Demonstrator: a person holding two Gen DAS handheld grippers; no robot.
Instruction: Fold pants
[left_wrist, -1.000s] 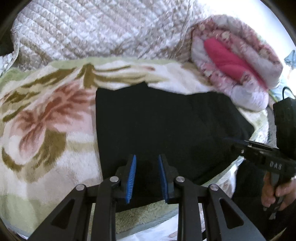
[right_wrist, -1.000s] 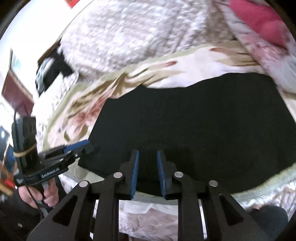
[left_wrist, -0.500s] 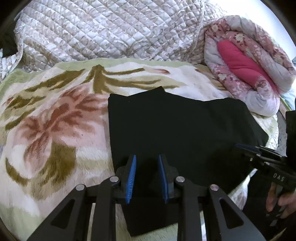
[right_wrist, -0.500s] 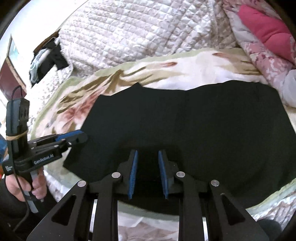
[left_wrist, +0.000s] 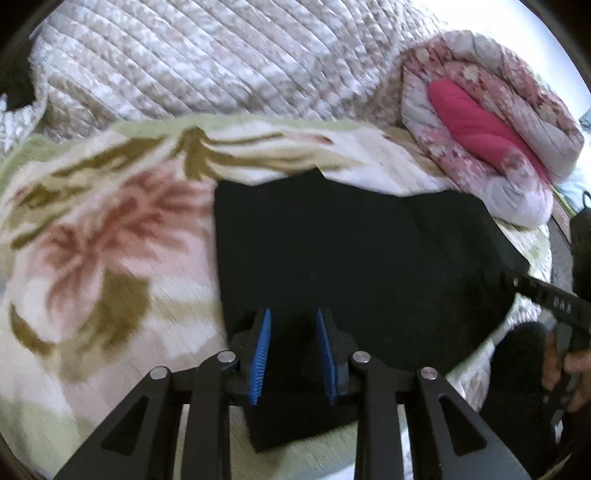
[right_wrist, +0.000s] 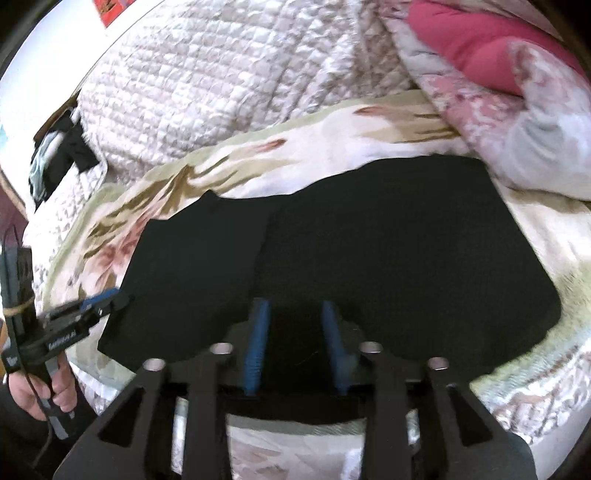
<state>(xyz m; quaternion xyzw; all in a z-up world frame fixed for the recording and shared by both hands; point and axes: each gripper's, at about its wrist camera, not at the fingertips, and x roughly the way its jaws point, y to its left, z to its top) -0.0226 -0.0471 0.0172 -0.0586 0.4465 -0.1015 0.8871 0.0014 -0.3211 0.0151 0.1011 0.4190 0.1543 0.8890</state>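
Note:
The black pants (left_wrist: 351, 258) lie folded flat on a flowered blanket (left_wrist: 92, 240). My left gripper (left_wrist: 293, 317) is at their near left corner, with dark cloth filling the gap between its blue pads (left_wrist: 263, 347); its jaws are opening slightly. In the right wrist view the pants (right_wrist: 388, 240) show a layer edge down the middle. My right gripper (right_wrist: 293, 306) hangs over their near edge, its jaws opening, its pads standing clear of the cloth between them. Each gripper also shows in the other's view: left gripper (right_wrist: 110, 301), right gripper (left_wrist: 517, 277).
A quilted cream cover (left_wrist: 221, 62) lies bunched behind the blanket. A rolled pink flowered quilt (left_wrist: 480, 125) sits at the back right, close to the pants' far right corner. A person's hands (right_wrist: 48, 391) hold both grippers' handles at the near edge of the bed.
My right gripper's jaws have spread wider and it has shifted sideways along the pants' near edge. The left gripper has barely moved and still has cloth between its pads.

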